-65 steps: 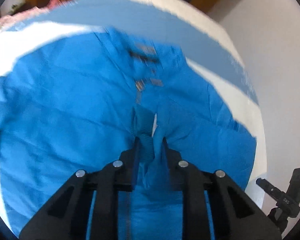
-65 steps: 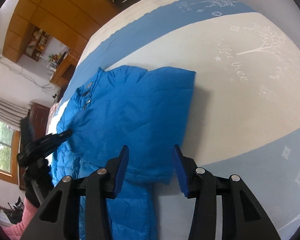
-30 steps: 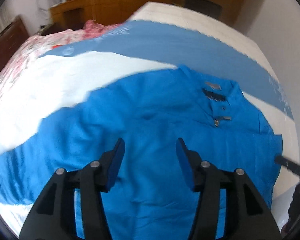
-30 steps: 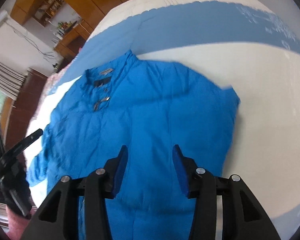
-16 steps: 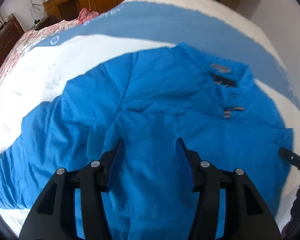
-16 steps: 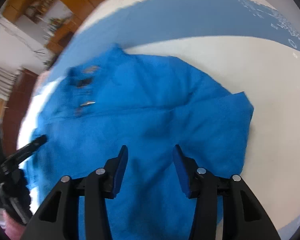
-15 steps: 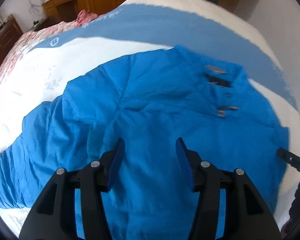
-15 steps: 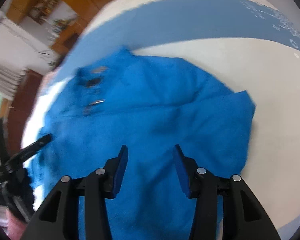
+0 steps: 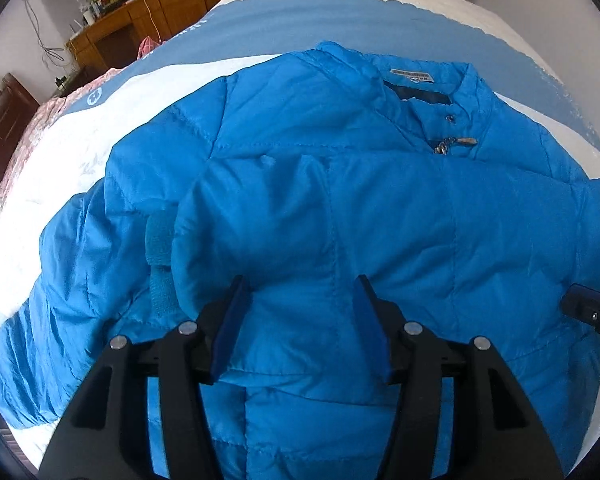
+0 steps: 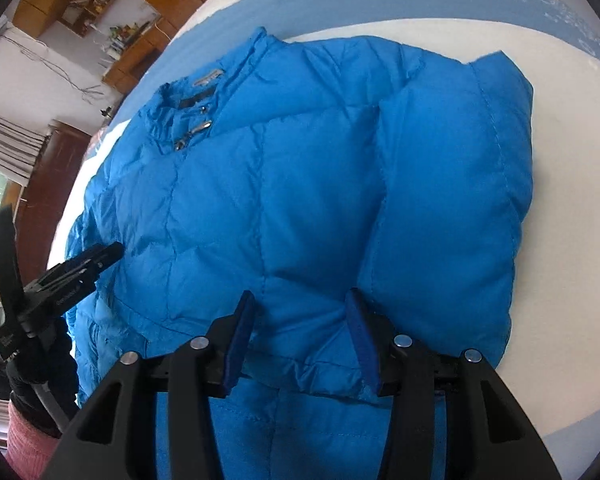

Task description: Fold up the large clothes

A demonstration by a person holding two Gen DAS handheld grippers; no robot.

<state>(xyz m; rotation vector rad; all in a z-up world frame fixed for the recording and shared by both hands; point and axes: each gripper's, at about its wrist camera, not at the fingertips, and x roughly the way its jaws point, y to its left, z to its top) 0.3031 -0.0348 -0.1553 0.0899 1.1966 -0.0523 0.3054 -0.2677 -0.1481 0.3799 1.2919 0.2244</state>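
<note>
A bright blue puffer jacket [image 9: 380, 200] lies front up on the bed, its collar and zipper pull [image 9: 454, 142] at the far end. My left gripper [image 9: 300, 280] stands open low over the folded-in sleeve, padded fabric bulging between its fingers. The ribbed cuff [image 9: 158, 240] lies just left of it. The other sleeve [image 9: 60, 300] spreads out to the left. My right gripper [image 10: 299, 293] is also open, low over the jacket [image 10: 260, 200] near its lower hem. A folded part [image 10: 452, 200] lies to its right. The left gripper's tip [image 10: 72, 276] shows at that view's left edge.
The bed cover [image 9: 80, 140] is white with blue bands and reaches around the jacket. A floral quilt [image 9: 16, 152] lies at the left edge. Wooden cabinets [image 9: 120, 40] stand beyond the bed. A gloved hand and pink sleeve [image 10: 28, 452] show at the lower left.
The left gripper let go of the sleeve cuff that it held earlier. Both grippers then came down closer to the jacket, and the jacket fills more of each view.
</note>
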